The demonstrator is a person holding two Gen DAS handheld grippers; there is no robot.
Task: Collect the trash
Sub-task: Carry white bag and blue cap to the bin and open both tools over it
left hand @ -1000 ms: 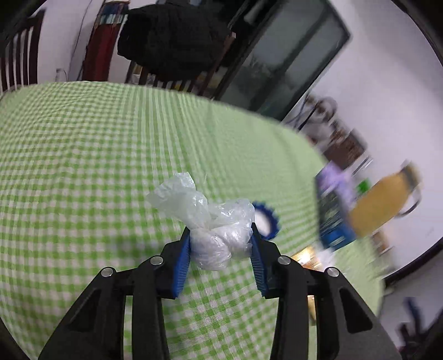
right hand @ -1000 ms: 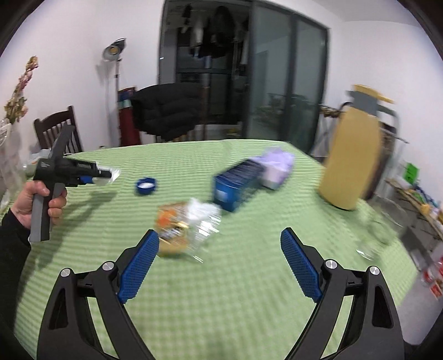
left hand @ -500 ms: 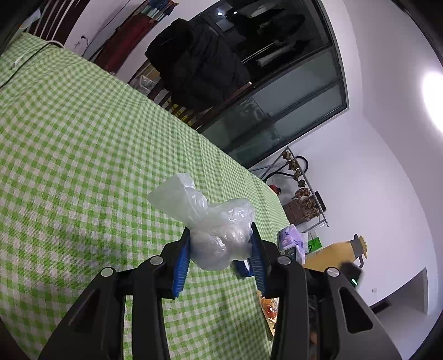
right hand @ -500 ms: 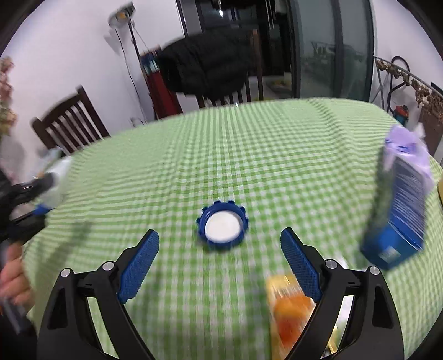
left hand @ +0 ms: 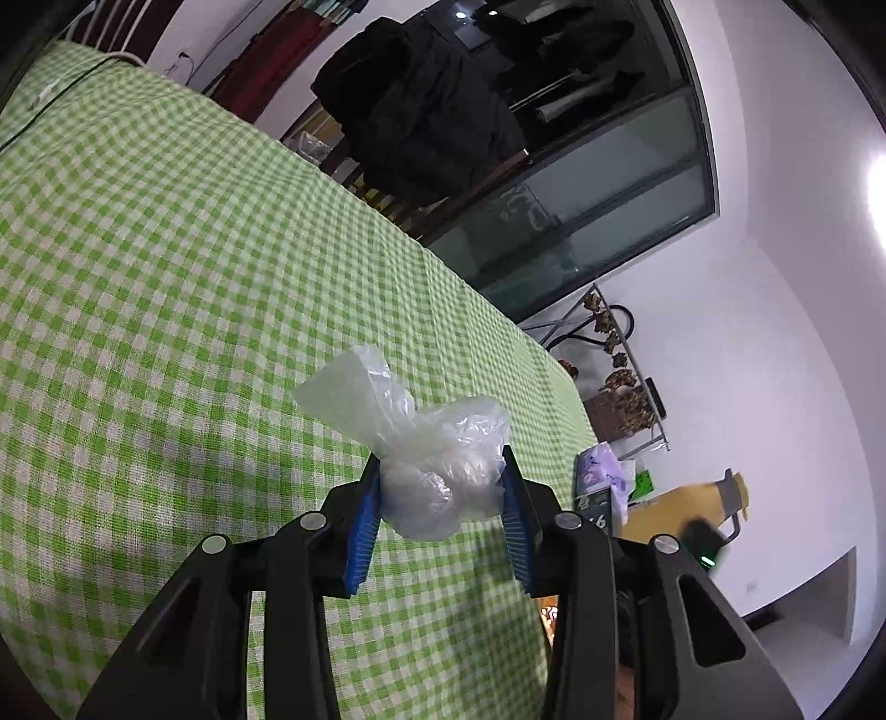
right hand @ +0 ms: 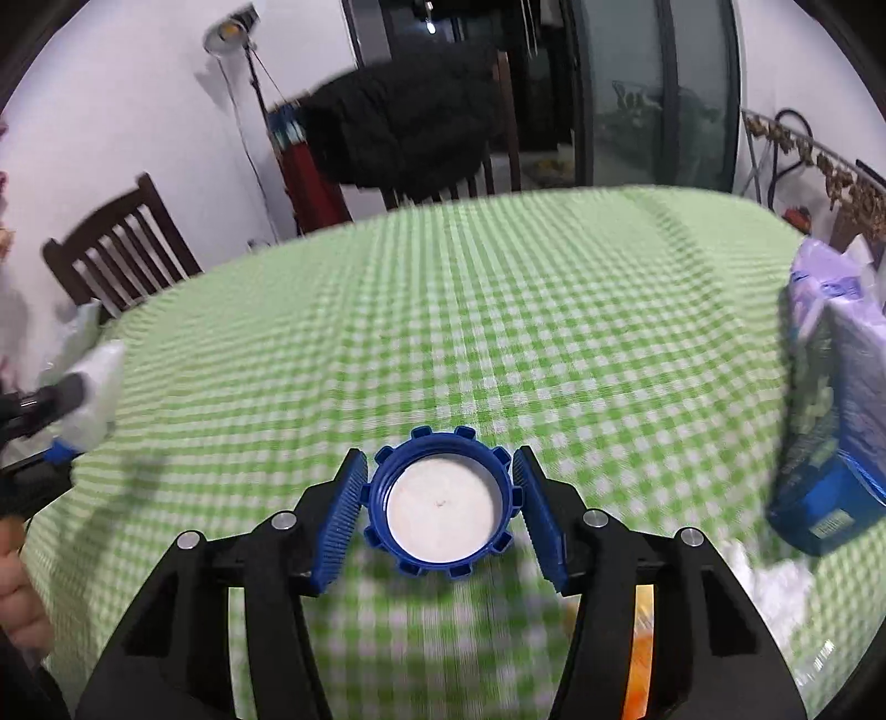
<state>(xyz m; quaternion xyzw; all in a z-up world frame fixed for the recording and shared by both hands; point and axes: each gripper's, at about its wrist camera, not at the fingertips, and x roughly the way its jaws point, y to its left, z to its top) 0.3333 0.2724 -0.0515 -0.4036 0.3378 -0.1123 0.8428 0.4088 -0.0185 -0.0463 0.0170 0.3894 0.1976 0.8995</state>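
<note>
There are two hand-held grippers. The left hand-held gripper (left hand: 441, 501) squeezes one crumpled clear plastic bag (left hand: 426, 459) between its blue pads, up above the bench (left hand: 166, 277). The right hand-held gripper (right hand: 440, 509) is closing around one round blue plastic cap with a white inside (right hand: 441, 509), which lies open side up on the bench. The left pad looks to touch the cap's rim; a thin gap shows at the right pad.

One blue box with a pale purple packet on top (right hand: 830, 399) sits at the right. The bench wears a green and white checked cloth. Behind it stand two dark wooden chairs; one (right hand: 410, 127) carries a black coat. There are white walls, a floor lamp (right hand: 232, 33) and dark glass doors (right hand: 653, 94).

Something orange (right hand: 637, 653) hides behind the right finger, too blurry to name. A bit of a person's hand (right hand: 16, 598) is cut off at the left edge.
</note>
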